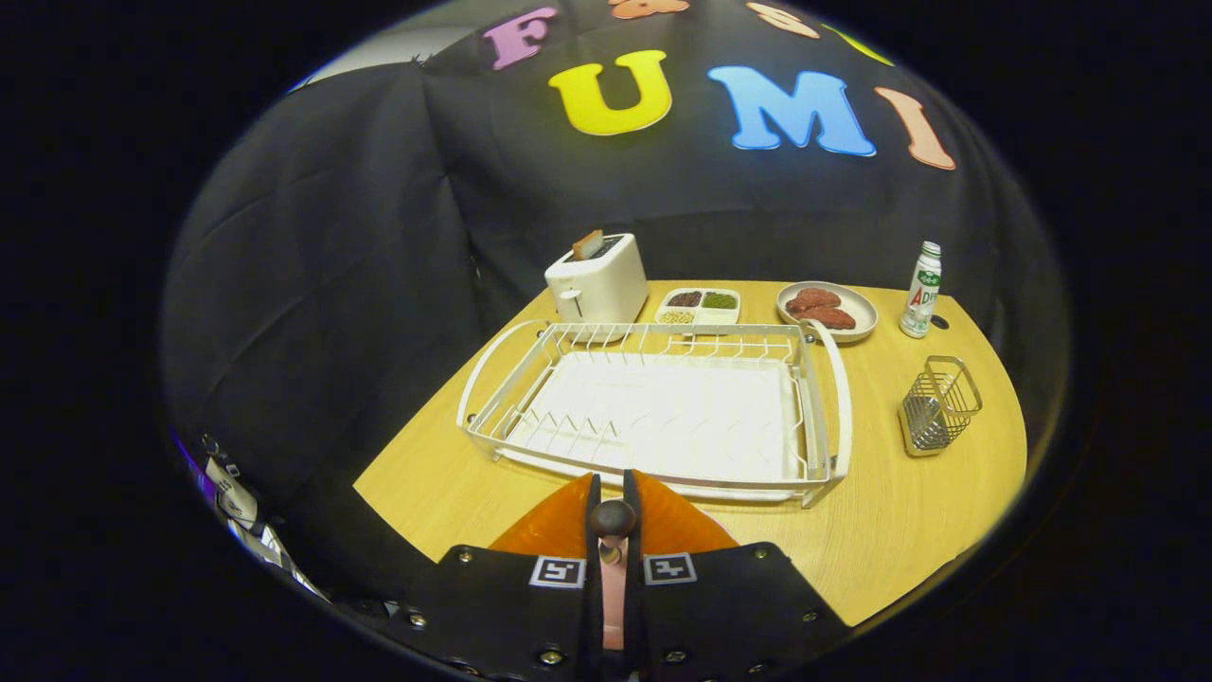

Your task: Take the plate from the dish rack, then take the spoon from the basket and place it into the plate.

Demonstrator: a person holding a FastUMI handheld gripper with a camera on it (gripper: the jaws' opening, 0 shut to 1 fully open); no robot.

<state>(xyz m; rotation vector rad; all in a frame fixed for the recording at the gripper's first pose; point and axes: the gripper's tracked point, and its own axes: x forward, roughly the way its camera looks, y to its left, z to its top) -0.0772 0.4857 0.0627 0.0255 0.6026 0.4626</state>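
My gripper is shut on a spoon; its pink handle runs between the two fingers and ends in a dark round knob at the tips. Directly beneath the fingers lies an orange plate on the wooden table, just in front of the white wire dish rack. Nothing stands in the rack's slots. The small wire basket stands to the right of the rack, with nothing visible in it. The fingers hide the spoon's bowl and much of the plate.
Behind the rack stand a white toaster holding a slice of bread, a divided dish of grains, a plate of meat and a small bottle. The table's near edge runs close under the gripper.
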